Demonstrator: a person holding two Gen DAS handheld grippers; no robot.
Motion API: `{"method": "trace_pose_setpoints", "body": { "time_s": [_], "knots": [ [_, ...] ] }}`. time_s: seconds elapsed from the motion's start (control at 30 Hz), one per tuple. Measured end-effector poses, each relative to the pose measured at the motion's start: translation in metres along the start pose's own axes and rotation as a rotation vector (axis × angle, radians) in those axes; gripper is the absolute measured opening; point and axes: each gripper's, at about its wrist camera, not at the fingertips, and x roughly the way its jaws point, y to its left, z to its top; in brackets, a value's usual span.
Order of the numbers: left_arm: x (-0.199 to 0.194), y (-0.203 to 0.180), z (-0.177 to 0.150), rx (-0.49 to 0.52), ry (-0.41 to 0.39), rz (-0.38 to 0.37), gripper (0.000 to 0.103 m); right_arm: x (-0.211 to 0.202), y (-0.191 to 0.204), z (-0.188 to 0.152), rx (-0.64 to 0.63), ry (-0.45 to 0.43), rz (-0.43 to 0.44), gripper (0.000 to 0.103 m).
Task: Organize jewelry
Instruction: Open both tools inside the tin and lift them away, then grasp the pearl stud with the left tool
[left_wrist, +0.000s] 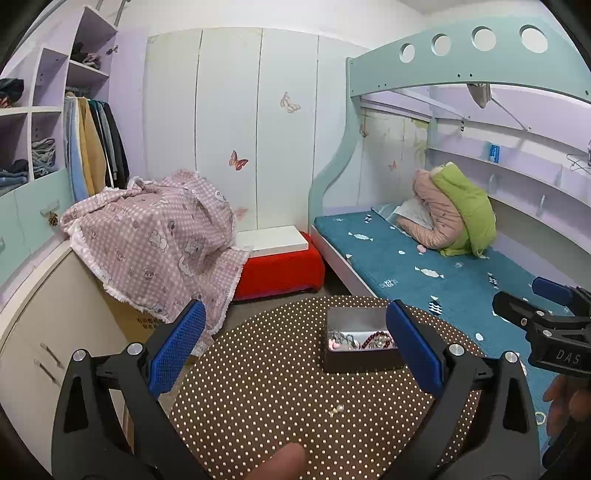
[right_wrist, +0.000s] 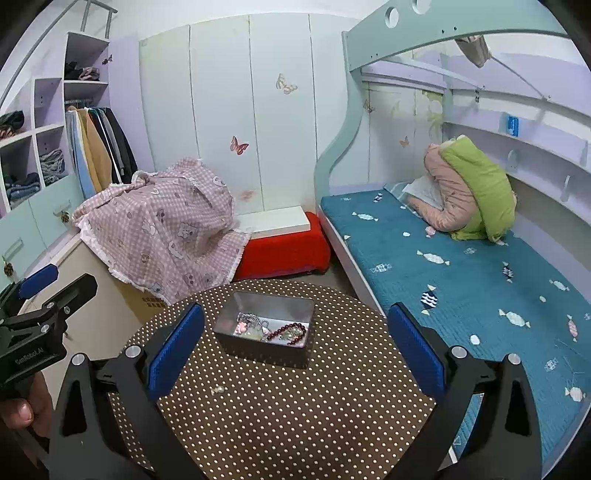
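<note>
1. Judging from the present layout, the task looks nearly complete: the open tin box (right_wrist: 264, 334) on the polka-dot bench (right_wrist: 295, 424) already holds a dark red bead bracelet (right_wrist: 290, 332), a silver chain (right_wrist: 249, 319) and a pink piece.
2. One item remains outside: a small pearl earring (right_wrist: 218, 390) lies loose on the bench, apart from the box and nearer the cameras.
3. Left gripper (left_wrist: 295, 343): fingers spread wide, holding nothing, hovering above the bench with the earring (left_wrist: 337, 410) roughly between and below them.
4. Right gripper (right_wrist: 295, 343): fingers likewise spread wide and empty, directed toward the box.
5. Remaining work, as a judgement: lift the earring and deposit it in the box.
6. Right wrist view shows the box interior in full; in the left wrist view the left gripper's own blue pad (left_wrist: 413, 350) covers the near right corner of the box (left_wrist: 354, 343).
7. Left wrist view alone shows a fingertip (left_wrist: 284, 461) at the bottom edge and a small ring-like object (left_wrist: 540, 418) on the bed; its identity cannot be confirmed.
</note>
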Motion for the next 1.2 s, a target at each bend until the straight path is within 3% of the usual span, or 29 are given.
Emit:
{"method": "trace_pose_setpoints", "body": {
  "time_s": [0.3,0.77,1.03,1.07,1.13,1.2],
  "knots": [
    [-0.003,0.004,-0.039,-0.006,0.015,0.005,0.098,0.005,-0.001,-0.028,0.005,0.034,-0.013,0.096],
    [0.111,-0.016,-0.128,0.070,0.318,-0.076,0.098,0.048,-0.012,-0.045,0.013,0.144,-0.032,0.096],
    [0.171,-0.026,-0.153,0.097,0.428,-0.106,0.097,0.076,-0.015,-0.051,0.010,0.203,-0.022,0.096],
    [0.176,-0.026,-0.156,0.098,0.439,-0.109,0.095,0.079,-0.015,-0.051,0.011,0.209,-0.022,0.096],
    [0.185,-0.026,-0.161,0.096,0.480,-0.123,0.073,0.086,-0.017,-0.052,0.013,0.222,-0.024,0.096],
    [0.186,-0.026,-0.162,0.100,0.472,-0.126,0.069,0.093,-0.019,-0.053,0.019,0.235,-0.025,0.096]
  ]
}}
